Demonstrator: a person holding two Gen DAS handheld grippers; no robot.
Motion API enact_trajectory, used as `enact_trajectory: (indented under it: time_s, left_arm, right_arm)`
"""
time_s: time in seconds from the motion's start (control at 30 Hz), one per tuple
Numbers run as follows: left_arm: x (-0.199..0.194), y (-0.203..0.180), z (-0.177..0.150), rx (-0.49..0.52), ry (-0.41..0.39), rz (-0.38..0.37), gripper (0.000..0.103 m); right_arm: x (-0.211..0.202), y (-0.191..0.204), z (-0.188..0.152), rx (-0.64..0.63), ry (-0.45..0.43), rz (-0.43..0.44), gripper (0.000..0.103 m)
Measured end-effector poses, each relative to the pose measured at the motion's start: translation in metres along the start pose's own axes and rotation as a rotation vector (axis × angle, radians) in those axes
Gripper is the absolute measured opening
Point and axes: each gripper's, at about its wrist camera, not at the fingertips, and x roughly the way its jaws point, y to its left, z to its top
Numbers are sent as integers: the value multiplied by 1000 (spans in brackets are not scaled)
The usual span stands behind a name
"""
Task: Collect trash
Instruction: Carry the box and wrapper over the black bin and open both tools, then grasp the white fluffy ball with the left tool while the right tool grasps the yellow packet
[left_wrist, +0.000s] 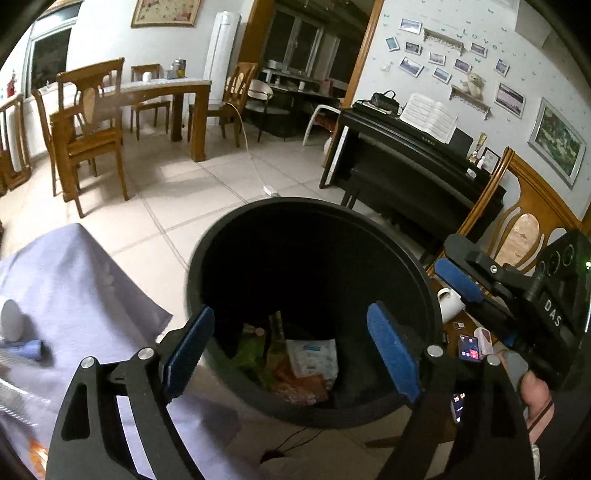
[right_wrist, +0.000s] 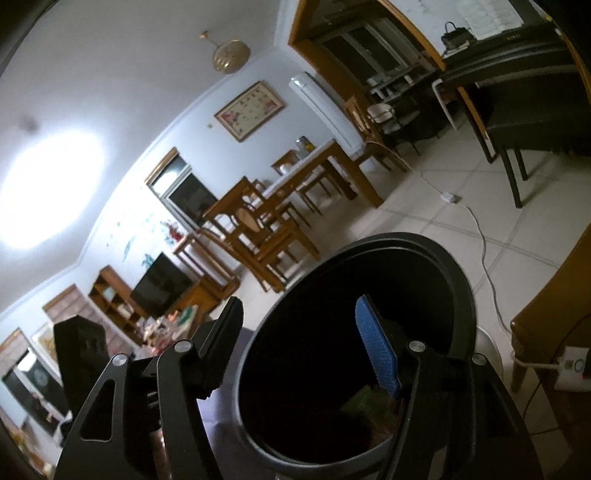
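The trash (left_wrist: 295, 362) is lying at the bottom of the black bin (left_wrist: 402, 236): a white packet, a green wrapper, some orange and brown scraps, all piled together down there. You're looking straight into it over your left tongs (left_wrist: 291, 354), and they're standing wide apart with nothing between the blue pads. So that load reads as delivered.

Your right tongs (right_wrist: 306, 354) are hanging over the bin's rim (right_wrist: 454, 266) too, jaws apart and empty, one finger inside the opening and the other outside it. Nothing is being carried on either side.

Moving outward, the bin is sitting on the tiled floor, just beside the counter (left_wrist: 85, 273) with the pale purple cloth. You're not finished there, I'd say: a white rounded object (left_wrist: 13, 319) and a blue tube (left_wrist: 27, 349) are lying on the cloth at the left edge, with something striped below them, too blurred to name. Whether those count as trash, I can't tell from here.

On the other side, a white mug (left_wrist: 448, 302) and some small items are resting on a wooden surface by the chair.
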Motion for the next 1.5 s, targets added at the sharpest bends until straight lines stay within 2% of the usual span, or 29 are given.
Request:
enact_trajectory:
  time_s: [0.2, 0.37, 0.47, 0.57, 0.63, 0.77, 0.93, 1.13, 1.17, 1.2, 1.23, 1.3, 1.37, 1.43, 1.5]
  left_arm:
    - [-41, 24, -8, -2, -43, 77, 86]
    - [-87, 75, -21, -38, -76, 198, 87]
    - [-118, 120, -33, -102, -99, 286, 87]
    - [-146, 176, -46, -210, -115, 367, 88]
    - [-159, 213, -54, -290, -117, 412, 88]
    - [-168, 271, -63, -402, -94, 467, 88]
    - [-159, 324, -63, -500, -53, 450, 88]
    - [-143, 352, -64, -520, -21, 377, 87]
    - [-140, 355, -66, -514, -11, 364, 82]
    - [-138, 357, -71, -512, 5, 350, 64]
    - [-133, 360, -73, -518, 28, 327, 56]
    - [-136, 356, -77, -489, 28, 340, 52]
    - [-137, 353, -78, -487, 32, 320, 47]
    - [-141, 354, -79, -494, 29, 312, 43]
    - [-150, 357, -83, -513, 12, 311, 42]
  right_arm:
    - [9, 35, -7, -55, 42, 33, 64]
    - [30, 84, -24, -125, 110, 73, 64]
    - [49, 120, -37, -169, 163, 106, 64]
    - [71, 159, -52, -229, 221, 134, 64]
    - [88, 187, -64, -277, 266, 158, 70]
    - [123, 247, -88, -403, 346, 193, 70]
    - [173, 310, -127, -583, 432, 214, 70]
    - [220, 360, -164, -845, 495, 229, 70]
    - [227, 367, -169, -891, 507, 233, 70]
    - [232, 371, -175, -931, 526, 242, 70]
    - [240, 378, -181, -971, 552, 250, 70]
    - [254, 391, -195, -1060, 607, 268, 70]
    - [262, 401, -210, -1153, 646, 269, 70]
    - [273, 410, -232, -1277, 688, 245, 70]
    - [283, 415, -244, -1340, 716, 214, 70]
